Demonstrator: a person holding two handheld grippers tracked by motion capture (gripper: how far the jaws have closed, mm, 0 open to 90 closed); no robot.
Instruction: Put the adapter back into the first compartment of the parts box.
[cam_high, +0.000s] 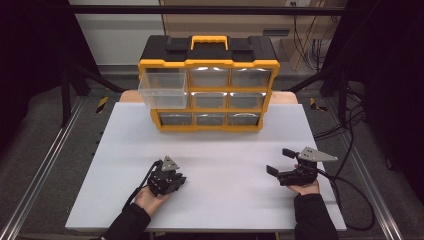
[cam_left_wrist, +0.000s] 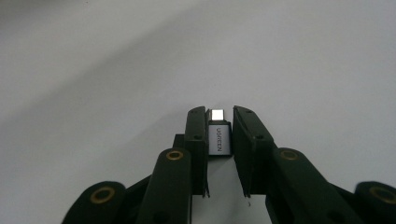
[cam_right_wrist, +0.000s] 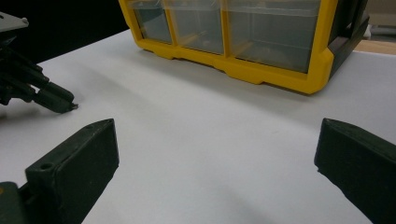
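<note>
**Between the left jaws: one small silver adapter, held above the white table**

Between the jaws of the left gripper (cam_left_wrist: 219, 135) sits a small silver adapter (cam_left_wrist: 219, 139), marked UGREEN along its length; long axis runs parallel to the jaws; its metal plug end points forward, away from the hand, and stands just proud of the jaw tips; lettered face turned up toward the camera; both jaws pressed against its sides, nearly closed, with only the adapter's width between them; whether it touches the table cannot be told.

Left gripper, high view (cam_high: 176, 181): near the front left of the white table (cam_high: 220, 150), held in a hand entering from the bottom edge, jaws aimed right and slightly forward.

Right gripper (cam_high: 280, 161): front right of the table, well apart from the left; jaws spread wide, nothing between them; aimed leftward across the table.

Yellow-and-black drawer organizer (cam_high: 209, 85): far edge of the table, nine clear drawers in three rows; top-left drawer (cam_high: 162, 89) pulled out toward the person; other drawers shut.

Bare white surface lies between the grippers and the organizer; nothing stands in that stretch.
</note>
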